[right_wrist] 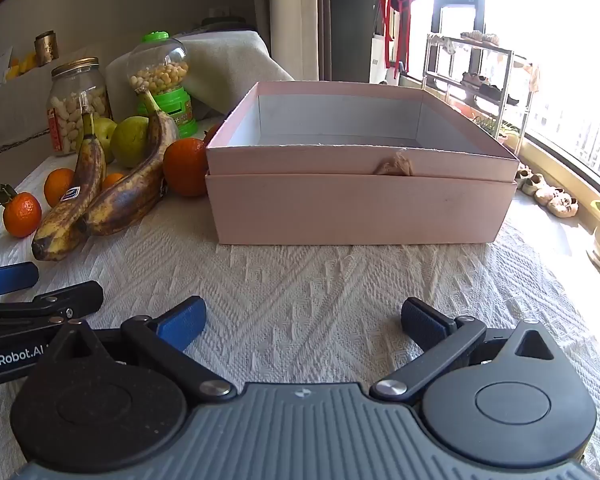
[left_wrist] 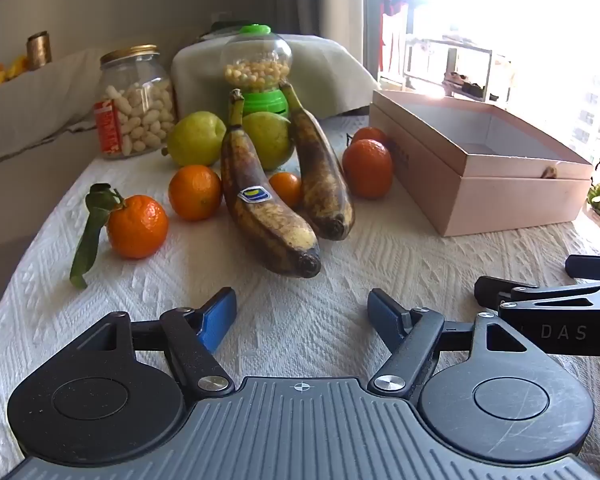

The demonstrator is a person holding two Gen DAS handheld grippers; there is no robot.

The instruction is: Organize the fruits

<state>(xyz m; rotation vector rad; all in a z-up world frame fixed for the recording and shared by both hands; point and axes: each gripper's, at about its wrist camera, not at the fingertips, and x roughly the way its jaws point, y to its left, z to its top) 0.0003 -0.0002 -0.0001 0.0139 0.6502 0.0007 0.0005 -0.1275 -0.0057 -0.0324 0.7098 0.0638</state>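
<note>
Two spotted bananas [left_wrist: 267, 204] lie side by side straight ahead of the left claw [left_wrist: 302, 316], tips toward it, on the white textured cloth [left_wrist: 300, 272] over the worktop. Five oranges [left_wrist: 195, 192] ring them; the nearest, leafed one [left_wrist: 137, 226] sits ahead-left. Two green apples [left_wrist: 195, 138] stand behind the bananas, before a peanut jar [left_wrist: 133, 100] and a green candy dispenser [left_wrist: 257, 68]. An open pink box [right_wrist: 360, 208], empty inside, stands directly ahead of the right claw [right_wrist: 302, 322]. Both claws are spread wide, holding nothing, side by side.
</note>
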